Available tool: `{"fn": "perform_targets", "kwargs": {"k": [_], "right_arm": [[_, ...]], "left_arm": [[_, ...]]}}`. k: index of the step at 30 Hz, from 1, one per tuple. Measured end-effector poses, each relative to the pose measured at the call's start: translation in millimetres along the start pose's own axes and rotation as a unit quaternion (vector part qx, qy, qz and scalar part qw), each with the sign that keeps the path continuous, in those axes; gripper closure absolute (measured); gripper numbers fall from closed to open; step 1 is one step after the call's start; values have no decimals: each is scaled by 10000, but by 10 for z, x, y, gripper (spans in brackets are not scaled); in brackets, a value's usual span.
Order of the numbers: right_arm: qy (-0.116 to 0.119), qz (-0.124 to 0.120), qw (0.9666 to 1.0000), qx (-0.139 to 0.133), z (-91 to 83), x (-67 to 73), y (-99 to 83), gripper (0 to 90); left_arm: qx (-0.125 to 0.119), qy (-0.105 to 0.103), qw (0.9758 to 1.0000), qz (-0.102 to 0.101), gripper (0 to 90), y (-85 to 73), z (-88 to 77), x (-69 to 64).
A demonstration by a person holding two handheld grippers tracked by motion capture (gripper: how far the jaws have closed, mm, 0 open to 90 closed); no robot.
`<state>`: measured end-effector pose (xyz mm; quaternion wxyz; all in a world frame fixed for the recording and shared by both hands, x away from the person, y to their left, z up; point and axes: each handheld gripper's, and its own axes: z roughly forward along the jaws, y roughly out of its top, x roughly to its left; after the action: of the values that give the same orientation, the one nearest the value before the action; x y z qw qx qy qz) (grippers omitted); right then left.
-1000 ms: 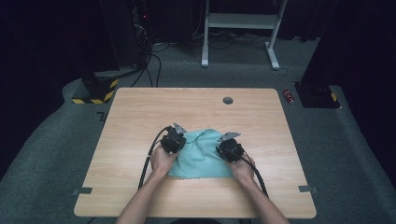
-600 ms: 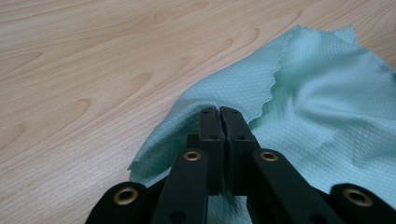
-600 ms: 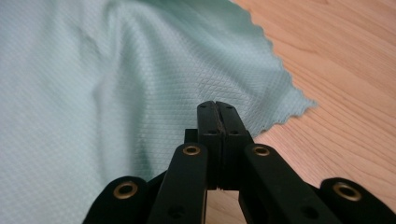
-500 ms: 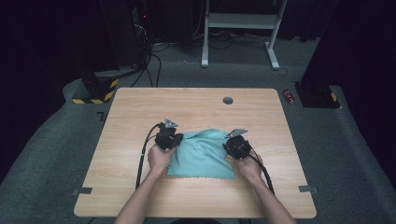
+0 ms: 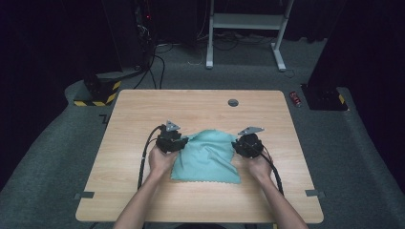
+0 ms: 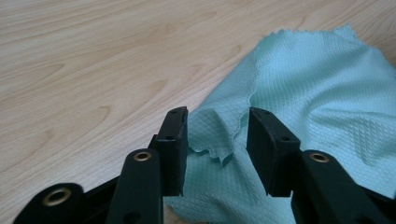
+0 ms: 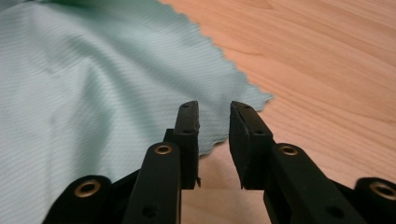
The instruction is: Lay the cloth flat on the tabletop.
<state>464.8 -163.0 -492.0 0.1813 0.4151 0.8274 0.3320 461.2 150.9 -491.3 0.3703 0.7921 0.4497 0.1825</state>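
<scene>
Both sets of jaws have just been opening, and we judge the teal cloth [image 5: 206, 156] released, lying between our left gripper [image 5: 177, 141] and right gripper [image 5: 242, 145], seemingly equally near.

1. A light wooden table [image 5: 143, 191] with rounded corners is seen from above, standing on grey carpet.
2. A teal cloth [image 5: 206, 157] is spread on the table's middle, nearer the person's edge, rumpled and raised along its far side.
3. The cloth's zigzag-cut edge [image 7: 233, 70] is laid flat on the bare wood.
4. A small round grey cap [image 5: 233, 102] is set in the tabletop near the far edge, well apart from the cloth.
</scene>
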Motion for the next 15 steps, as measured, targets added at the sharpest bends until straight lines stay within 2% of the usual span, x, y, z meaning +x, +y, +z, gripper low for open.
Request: {"fn": "perform_targets", "kwargs": {"k": [3,4,8,9,14,15], "right_arm": [[-52,310,9995,-71,46,-73,1,715],[-62,346,9993,-101,52,-91,5,716],[-192,524,9983,-193,103,-118,29,707],[-223,543,9981,-177,125,-121,25,703],[-219,704,9973,32,268,-158,-15,687],[-228,655,9976,44,286,-161,-18,688]], "left_arm": [[36,90,9999,62,569,2,49,-31],[38,119,9999,58,568,2,77,-40],[76,150,9998,-105,580,-3,162,-49],[225,107,9996,-136,589,14,198,-37],[411,23,9991,-115,705,115,272,-32],[434,33,9990,-109,737,131,283,-34]]}}
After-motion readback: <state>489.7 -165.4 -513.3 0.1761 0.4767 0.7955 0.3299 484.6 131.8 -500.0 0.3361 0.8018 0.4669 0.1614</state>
